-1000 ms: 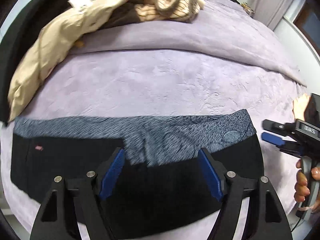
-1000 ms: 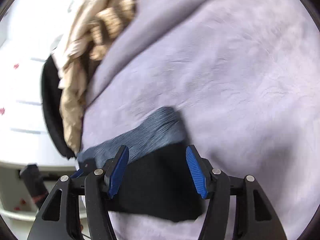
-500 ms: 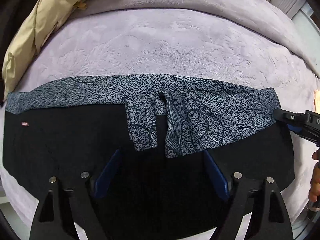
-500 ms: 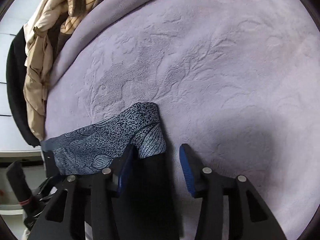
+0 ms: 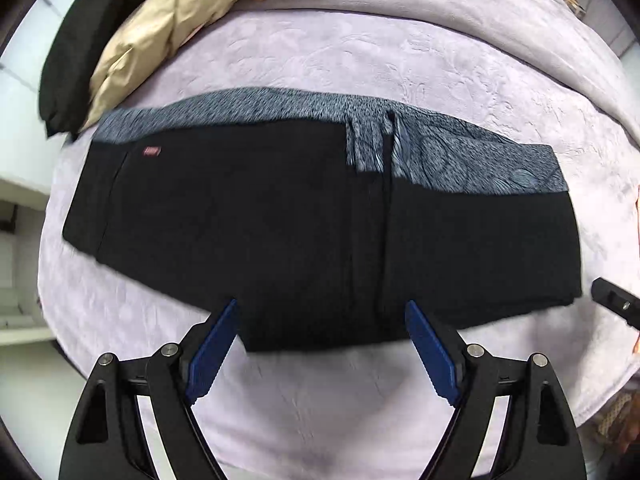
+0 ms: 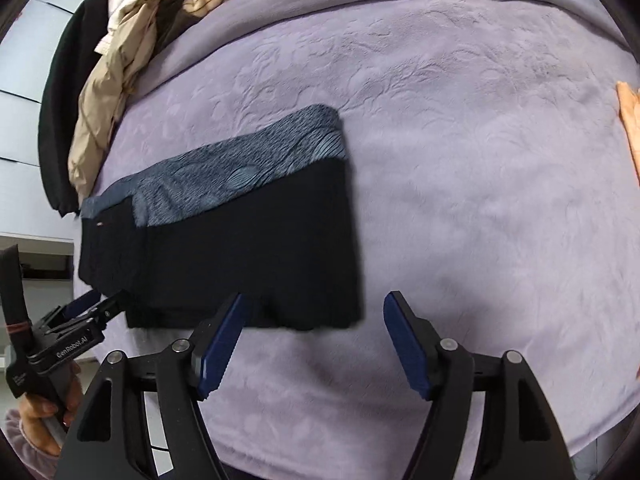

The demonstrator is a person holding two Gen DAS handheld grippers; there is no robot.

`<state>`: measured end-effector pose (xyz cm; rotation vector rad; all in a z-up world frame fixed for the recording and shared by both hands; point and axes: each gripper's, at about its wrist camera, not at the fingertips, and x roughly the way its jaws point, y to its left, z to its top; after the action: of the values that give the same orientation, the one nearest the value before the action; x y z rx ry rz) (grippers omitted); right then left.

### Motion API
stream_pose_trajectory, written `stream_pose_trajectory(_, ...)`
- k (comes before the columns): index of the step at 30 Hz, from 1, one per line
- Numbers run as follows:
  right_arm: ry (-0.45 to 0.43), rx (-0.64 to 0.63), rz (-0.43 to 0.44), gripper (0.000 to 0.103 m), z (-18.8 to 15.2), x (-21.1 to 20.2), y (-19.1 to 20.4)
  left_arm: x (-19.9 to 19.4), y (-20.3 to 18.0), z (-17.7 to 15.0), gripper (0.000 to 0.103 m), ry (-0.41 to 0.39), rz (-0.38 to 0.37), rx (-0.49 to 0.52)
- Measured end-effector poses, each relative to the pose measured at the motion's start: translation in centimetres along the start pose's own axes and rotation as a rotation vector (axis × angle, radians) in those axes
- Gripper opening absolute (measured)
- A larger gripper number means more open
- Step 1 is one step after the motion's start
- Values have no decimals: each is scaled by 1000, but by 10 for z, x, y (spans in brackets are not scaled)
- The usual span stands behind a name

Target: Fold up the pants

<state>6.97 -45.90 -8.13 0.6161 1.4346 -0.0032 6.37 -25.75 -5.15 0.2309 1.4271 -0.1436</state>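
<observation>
"GenRobot.AI" is printed in white on the black body of the left gripper (image 6: 86, 312), at 8 o'clock in the right wrist view, with a hand (image 6: 48, 408) wrapped round its handle. The pants (image 5: 320, 224) lie folded flat in a wide black rectangle on the bedspread (image 5: 360, 60), a plush lilac cover embossed with leafy swirls. A blue-grey patterned waistband runs along their far edge, and a small red tag (image 5: 152, 151) sits at 10 o'clock, too blurred to read. The left gripper's ribbed blue pads (image 5: 212, 356) stand spread over the near hem, pinching nothing. The right gripper (image 6: 316, 340) is opening, only bedspread between its fingers. Beige and black clothes (image 5: 160, 28) are heaped at 11 o'clock.
</observation>
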Motion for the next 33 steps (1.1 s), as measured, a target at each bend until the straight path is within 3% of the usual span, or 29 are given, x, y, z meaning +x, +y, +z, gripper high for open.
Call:
stream_pose_trajectory(11,108,-184,77,79,-22,13,27,-33,4,-54,85,8,65,-162)
stream_pose_trajectory(15,107,-190,38,79,-28,14,33,-31,19,-59,85,20,41,-193)
stream_pose_trajectory(20,62,-117,10,79,-34,15,46,-22,43,-52,85,4,5,-132)
stream_pose_trajectory(25,19,-27,-16,79,-46,25,91,-6,88,-43,86,5,-24,-5)
stream_pose_trajectory(26,5,-11,-1,79,-51,29,106,-5,95,-41,98,-2,-35,9)
stream_pose_trajectory(27,0,-7,-1,79,-54,33,117,-2,106,-38,103,-8,-49,27)
stream_pose_trajectory(33,8,-7,-30,82,-75,52,186,5,158,-30,103,-9,-97,41)
